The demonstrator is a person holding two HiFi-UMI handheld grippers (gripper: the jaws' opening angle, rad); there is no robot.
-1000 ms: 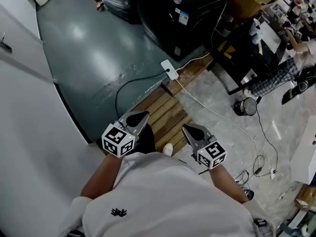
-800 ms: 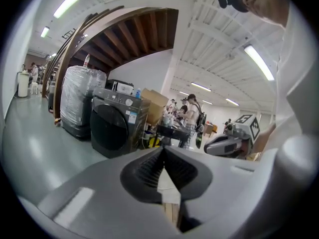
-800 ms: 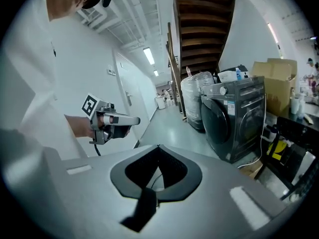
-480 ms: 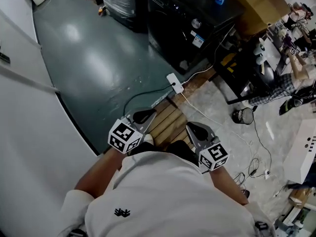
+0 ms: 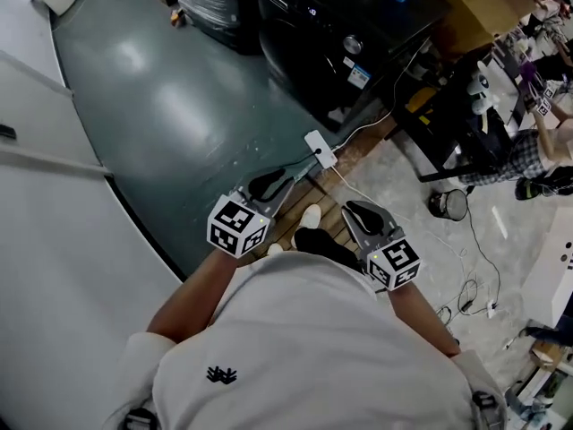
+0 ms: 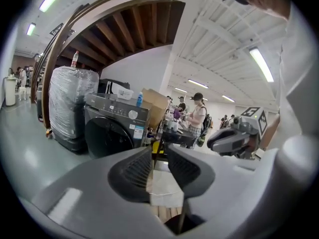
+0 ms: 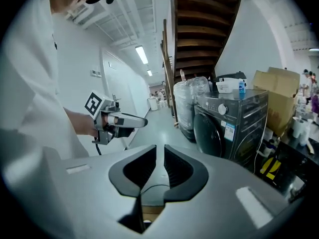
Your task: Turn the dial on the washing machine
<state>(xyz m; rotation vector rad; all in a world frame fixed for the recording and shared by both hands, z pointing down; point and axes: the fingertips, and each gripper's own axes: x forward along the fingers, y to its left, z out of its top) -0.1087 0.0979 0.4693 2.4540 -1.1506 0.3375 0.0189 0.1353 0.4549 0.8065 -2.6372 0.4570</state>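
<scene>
Fingers (image 6: 134,171) of the left gripper (image 5: 273,184) are opening from a narrow gap, with nothing between them. The right gripper (image 5: 363,213) has its fingers nearly together and is likewise empty. Both sit at lower centre of the head view, well apart from the washing machine (image 5: 313,70) at upper centre, whose dial (image 5: 353,44) is untouched. Approach, grasp and turn all remain.
</scene>
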